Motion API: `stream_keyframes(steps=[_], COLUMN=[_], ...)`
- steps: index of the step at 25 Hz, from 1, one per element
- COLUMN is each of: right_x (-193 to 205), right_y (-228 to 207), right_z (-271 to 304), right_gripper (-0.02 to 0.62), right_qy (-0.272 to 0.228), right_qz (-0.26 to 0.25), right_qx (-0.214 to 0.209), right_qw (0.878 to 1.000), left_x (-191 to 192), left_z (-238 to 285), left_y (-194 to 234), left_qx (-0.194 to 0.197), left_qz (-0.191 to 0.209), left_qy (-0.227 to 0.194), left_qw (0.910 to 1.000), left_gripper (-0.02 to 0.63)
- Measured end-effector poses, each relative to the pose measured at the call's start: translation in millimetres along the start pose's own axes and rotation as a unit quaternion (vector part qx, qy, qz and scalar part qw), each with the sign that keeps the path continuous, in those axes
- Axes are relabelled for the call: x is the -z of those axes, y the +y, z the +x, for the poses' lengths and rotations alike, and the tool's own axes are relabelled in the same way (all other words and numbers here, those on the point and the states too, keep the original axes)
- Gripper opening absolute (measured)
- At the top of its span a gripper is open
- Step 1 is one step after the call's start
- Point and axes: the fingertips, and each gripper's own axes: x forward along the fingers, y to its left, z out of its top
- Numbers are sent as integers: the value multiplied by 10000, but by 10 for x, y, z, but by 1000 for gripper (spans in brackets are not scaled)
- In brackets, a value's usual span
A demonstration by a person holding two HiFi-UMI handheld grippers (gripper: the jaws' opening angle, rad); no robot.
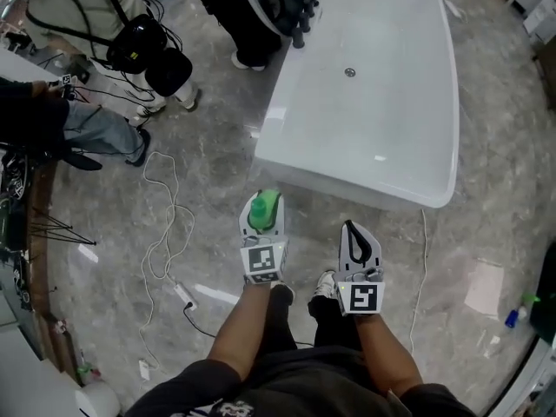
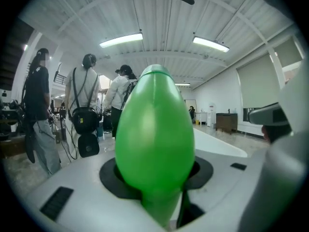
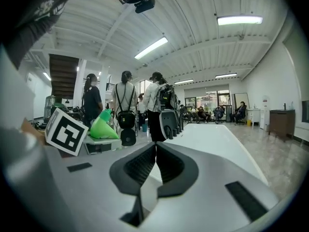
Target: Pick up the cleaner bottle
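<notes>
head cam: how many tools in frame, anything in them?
2. The left tool is centre-left, shut on the green cleaner bottle. The right tool is beside it on the right, jaws together, empty. Neither is hidden.

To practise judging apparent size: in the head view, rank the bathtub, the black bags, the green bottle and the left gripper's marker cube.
1. bathtub, by far
2. black bags
3. green bottle and left gripper's marker cube: about alike, too close to rank

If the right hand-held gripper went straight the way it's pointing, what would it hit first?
Probably the near end of the white bathtub; nothing else shows between, though depth is unclear.
</notes>
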Motion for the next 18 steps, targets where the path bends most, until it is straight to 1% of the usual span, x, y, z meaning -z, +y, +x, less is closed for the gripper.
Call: stream_keyframes(steps=[4,8,12,18], right_x=[-467,-902,-1190,-1434], right_y=[-102,-74,47,9], right_z=[-316,-409,-580,-725], right_gripper=[17,17,17,17], right_qy=[44,-210,-310,-450], right_qz=[39,11,-245,-211], right_qx=[68,-17,-155,147], right_qw=[10000,9998,9991,9987], left_x=[-585,-1024,-1322,-1720], left_z=[-423,-682,-954,-1225], left_y=[-182,-212,-297,-361], left_qx=[-49,-104,120,410], left_qz=[-152,-196,-134,-165], left_qy=[29,46,21,-148], left_qw=[9999,9997,9998,9989], left_gripper=[181,181,181,181])
